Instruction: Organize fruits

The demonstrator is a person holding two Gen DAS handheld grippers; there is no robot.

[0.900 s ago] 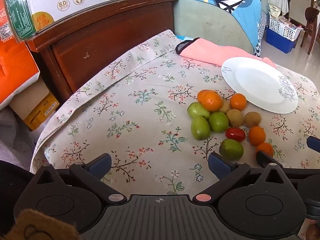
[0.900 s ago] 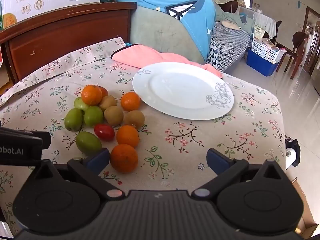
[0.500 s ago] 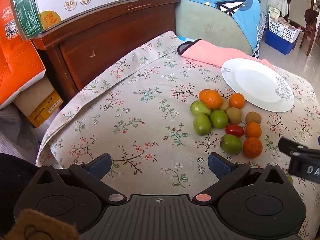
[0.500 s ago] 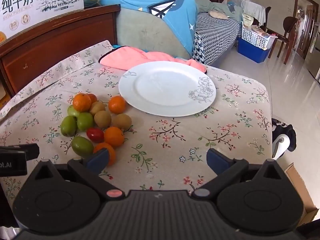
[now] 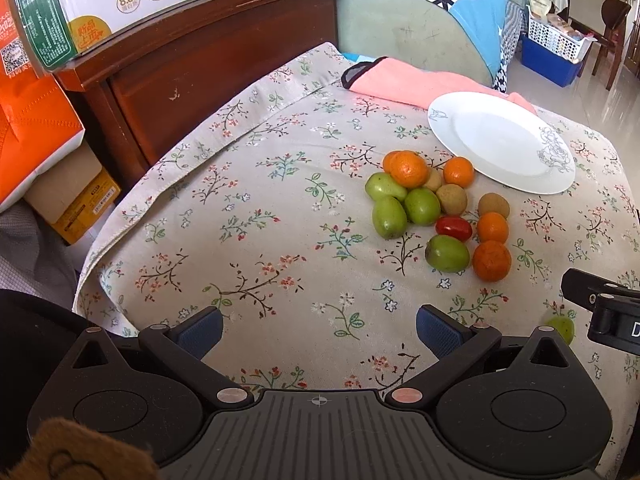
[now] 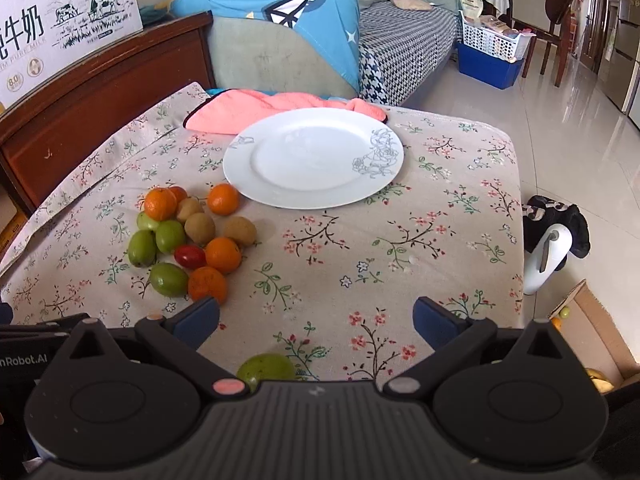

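While both claws stand wide apart and hold nothing, the task looks not yet begun, as far as I can judge: the white plate (image 6: 312, 160) is bare and no fruit lies on it.

Going from left to right, the left claw (image 5: 318, 328) hangs above the flowered table (image 5: 240, 220), and the pile of fruit (image 5: 436, 208) lies ahead of it and to its right. The right claw (image 6: 316, 320) has this pile (image 6: 188, 236) ahead to its left and the plate straight ahead, farther off. One single green fruit (image 6: 266, 370) lies alone, just under this claw.

In the pile I see small oranges, smooth green fruits, brown fuzzy ones like kiwis, and one red tomato (image 6: 190, 256). They touch each other closely, beside the plate's edge.
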